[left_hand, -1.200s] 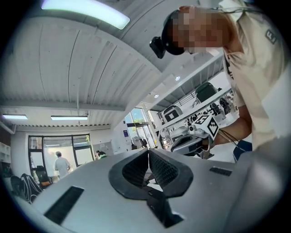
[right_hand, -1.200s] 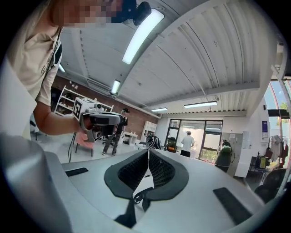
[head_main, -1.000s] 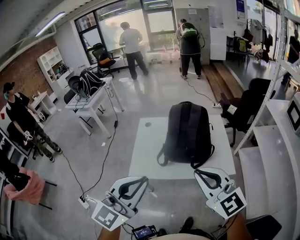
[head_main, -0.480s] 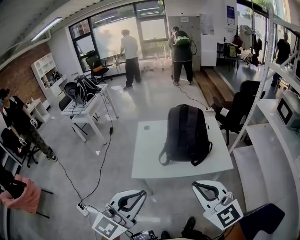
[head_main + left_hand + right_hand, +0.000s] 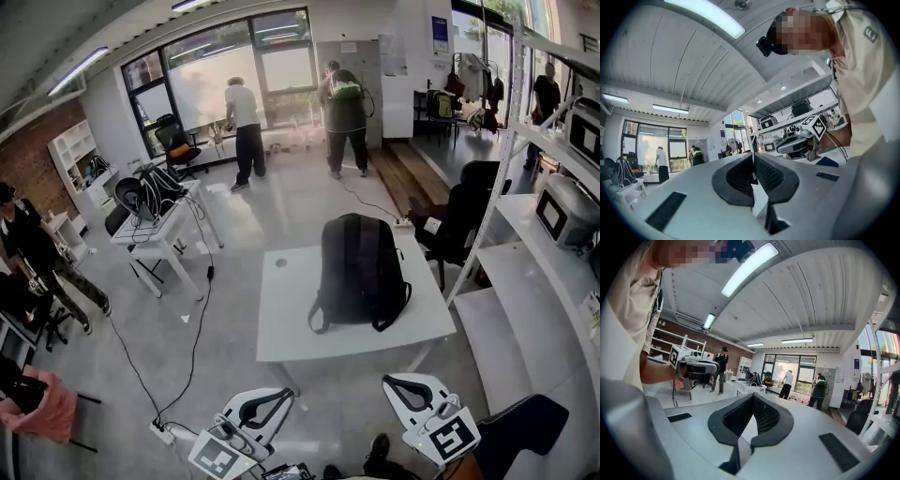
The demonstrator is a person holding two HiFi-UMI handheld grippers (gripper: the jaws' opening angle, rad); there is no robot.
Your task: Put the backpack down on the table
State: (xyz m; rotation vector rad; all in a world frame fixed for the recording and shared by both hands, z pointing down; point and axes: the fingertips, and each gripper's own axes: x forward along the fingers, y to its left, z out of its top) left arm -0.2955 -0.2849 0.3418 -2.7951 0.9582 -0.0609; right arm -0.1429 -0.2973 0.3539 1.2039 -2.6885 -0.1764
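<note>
The backpack (image 5: 359, 272) lies on the table (image 5: 281, 319), lengthwise away from the person. Short of the table's near edge, the left gripper (image 5: 277, 397) and right gripper (image 5: 398, 384) hang closed and empty, with the right nearer.

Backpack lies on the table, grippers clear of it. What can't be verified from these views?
- Head view: underside and far end of the backpack, hidden by its own body.
- Head view: the dark spot on the table, too small to identify.
- Both gripper views: the backpack is out of frame; each looks across the room past its shut jaws.
</note>
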